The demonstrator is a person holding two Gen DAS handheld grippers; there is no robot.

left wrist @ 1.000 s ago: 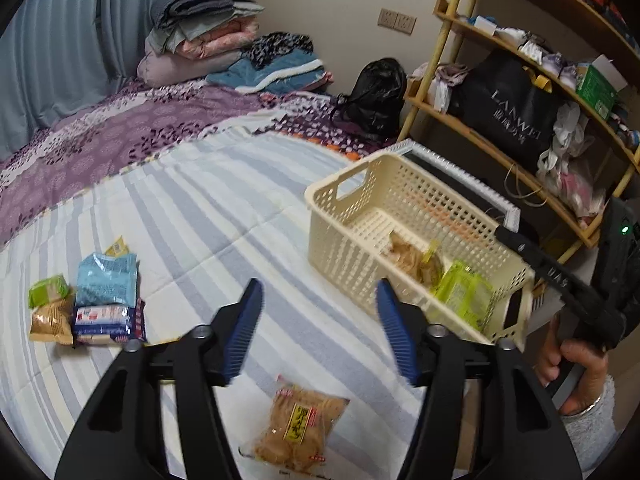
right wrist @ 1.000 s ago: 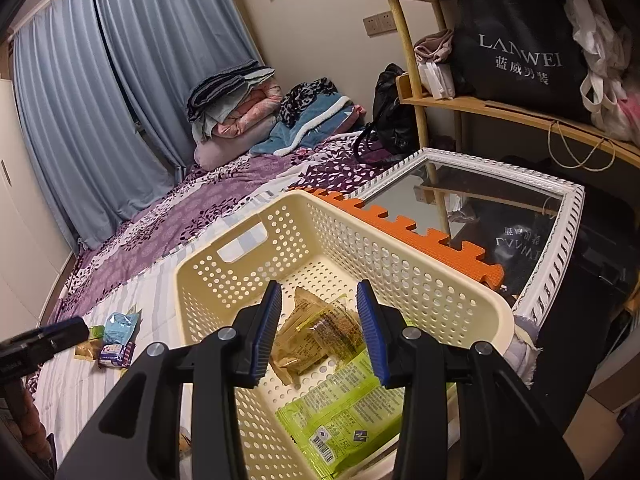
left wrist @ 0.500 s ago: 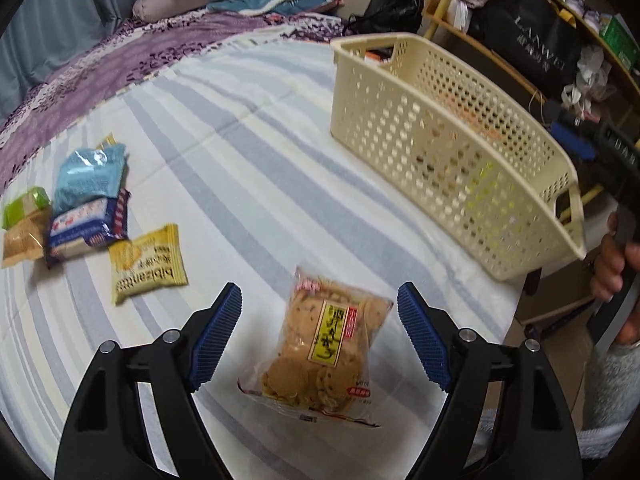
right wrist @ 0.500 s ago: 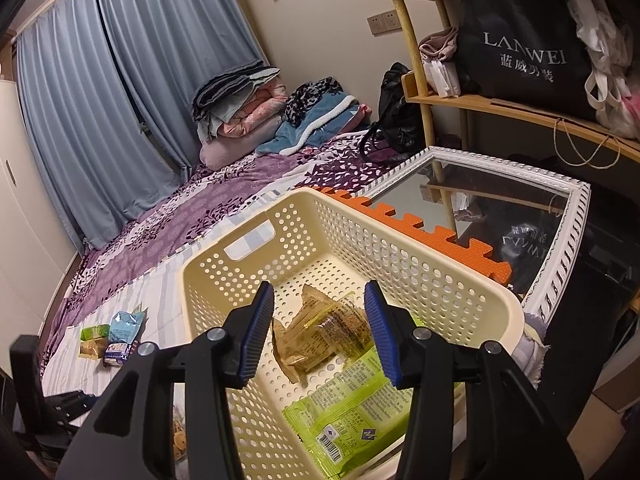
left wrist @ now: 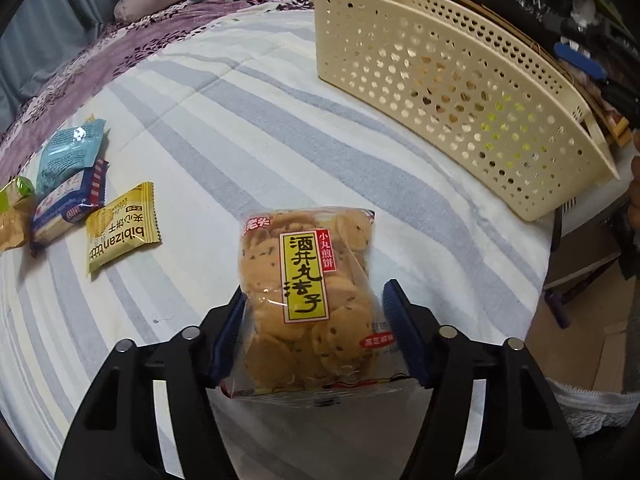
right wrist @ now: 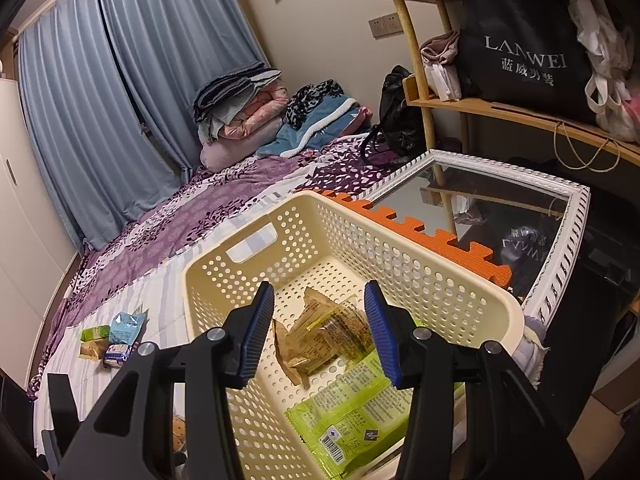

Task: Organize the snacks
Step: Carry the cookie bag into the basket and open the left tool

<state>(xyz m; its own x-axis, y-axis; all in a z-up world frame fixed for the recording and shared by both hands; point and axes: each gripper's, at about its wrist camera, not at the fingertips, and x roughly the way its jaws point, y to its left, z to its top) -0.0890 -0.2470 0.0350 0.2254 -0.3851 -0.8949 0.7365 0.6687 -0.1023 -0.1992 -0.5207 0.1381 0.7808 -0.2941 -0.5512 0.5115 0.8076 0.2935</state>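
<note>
Left tool (left wrist: 314, 334) is down over the cookie bag (left wrist: 308, 292) on the striped bedspread (left wrist: 224, 128); its jaws have just been closing, with the bag between them. The left blue pad touches the bag's edge, the right pad looks just beside the wrapper, so I can't tell if it's a firm grip. The bag lies flat on the bed, near its edge, label facing up.

Cream basket (left wrist: 452, 80) sits on the bed, well apart from the bag. Other snacks lie off to the side on the bed: a yellow packet (left wrist: 122, 232), a blue-white packet (left wrist: 68, 204), a light blue packet (left wrist: 70, 154), all close together.

Right tool (right wrist: 320, 330) hovers over the basket's near end, jaws parted, nothing between them. Inside the basket lie a brown packet (right wrist: 324, 332) and a green packet (right wrist: 352, 412), overlapping. A white-framed mirror (right wrist: 496, 216) lies beside the basket, with a wooden shelf (right wrist: 520, 114) behind it.
</note>
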